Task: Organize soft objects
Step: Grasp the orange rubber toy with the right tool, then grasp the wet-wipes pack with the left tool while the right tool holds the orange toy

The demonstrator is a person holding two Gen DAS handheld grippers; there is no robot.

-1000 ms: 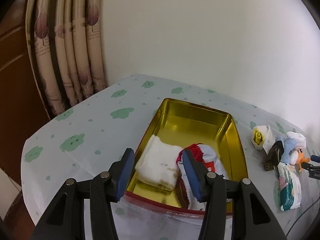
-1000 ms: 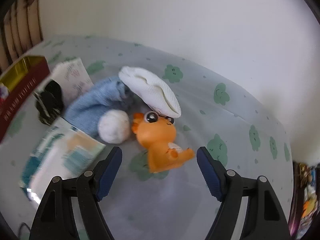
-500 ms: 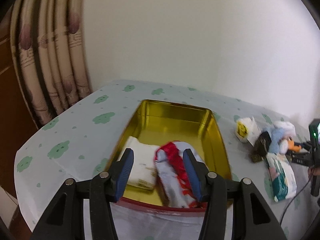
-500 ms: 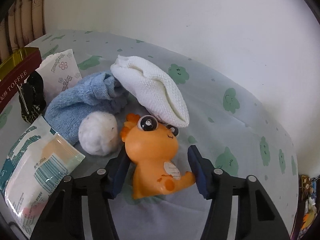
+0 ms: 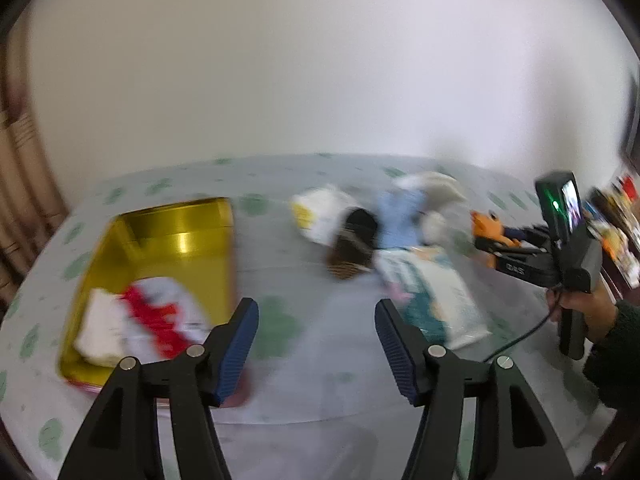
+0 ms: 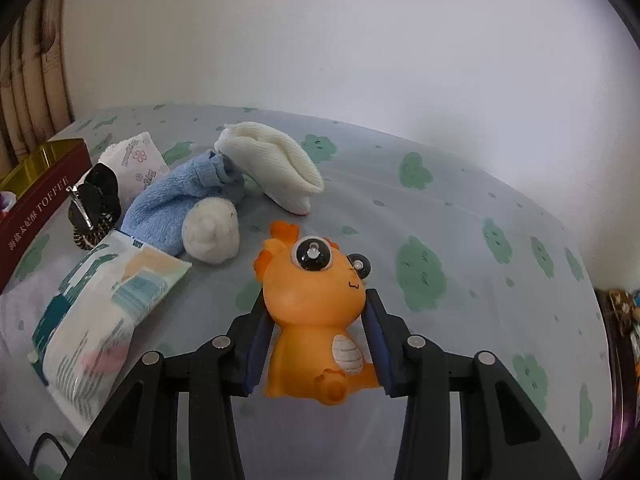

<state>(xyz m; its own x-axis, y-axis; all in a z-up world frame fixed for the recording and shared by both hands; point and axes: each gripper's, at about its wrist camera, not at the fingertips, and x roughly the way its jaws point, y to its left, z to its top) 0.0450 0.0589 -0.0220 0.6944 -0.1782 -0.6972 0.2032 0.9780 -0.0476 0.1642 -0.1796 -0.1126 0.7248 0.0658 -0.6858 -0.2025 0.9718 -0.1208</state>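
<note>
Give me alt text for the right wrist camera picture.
The right gripper, its jaws just closing, clamps an orange big-eyed squishy toy on a cloud-print tablecloth. Behind lie a blue fleece cloth, a white knitted cloth and a tissue pack.

You are wearing a dark green fuzzy sleeve point(image 5: 618, 344) at three o'clock, gripping black handheld grippers with ribbed blue pads point(image 5: 238, 350), silver screws, trailing black cable.

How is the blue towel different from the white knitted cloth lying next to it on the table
The blue towel is fluffy terry, bunched in a long roll; the white knitted cloth has a waffle-like weave and is folded flatter. The blue towel lies nearer the tissue pack, while the white knitted cloth sits farther back, its end resting over the towel's. Both are soft and lie on the table outside the tin.
</note>
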